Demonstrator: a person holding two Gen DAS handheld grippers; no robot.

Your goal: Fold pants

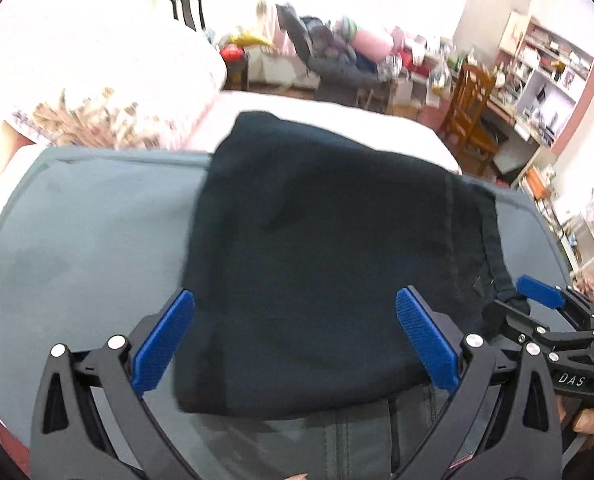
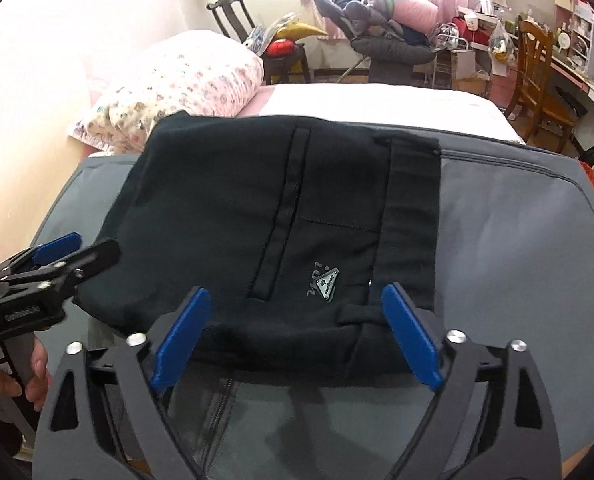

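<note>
1. The left gripper [image 1: 295, 344] is spread wide, its blue pads [image 1: 163, 344] standing apart at 7 and 5 o'clock in the left wrist view. Nothing is clamped between them; they straddle the near edge of the black pants [image 1: 321, 264], and whether the pads touch the cloth cannot be told.
2. The right gripper [image 2: 295, 336] is likewise wide apart, one blue pad [image 2: 181, 340] at 7 o'clock and the other at 5 o'clock in the right wrist view. It grips nothing; the near hem of the pants [image 2: 281, 216] lies between and just beyond the fingers.
3. Each gripper shows in the other's view: the right one at 4 o'clock of the left view [image 1: 545, 320], close beside the pants' edge, and the left one at 9 o'clock of the right view [image 2: 53, 268], near the opposite edge.
4. The pants lie folded into a compact dark bundle in the middle of a grey mat [image 2: 517, 248], with a small metal logo tag [image 2: 327, 282] and a seam stripe facing up.
5. Past the mat, at 11 o'clock, a floral quilt [image 2: 185, 80] sits on the white bed [image 2: 377, 100].
6. Farthest off, at 2 o'clock, stands a wooden chair [image 2: 537, 80] beside cluttered shelves [image 1: 553, 64].
</note>
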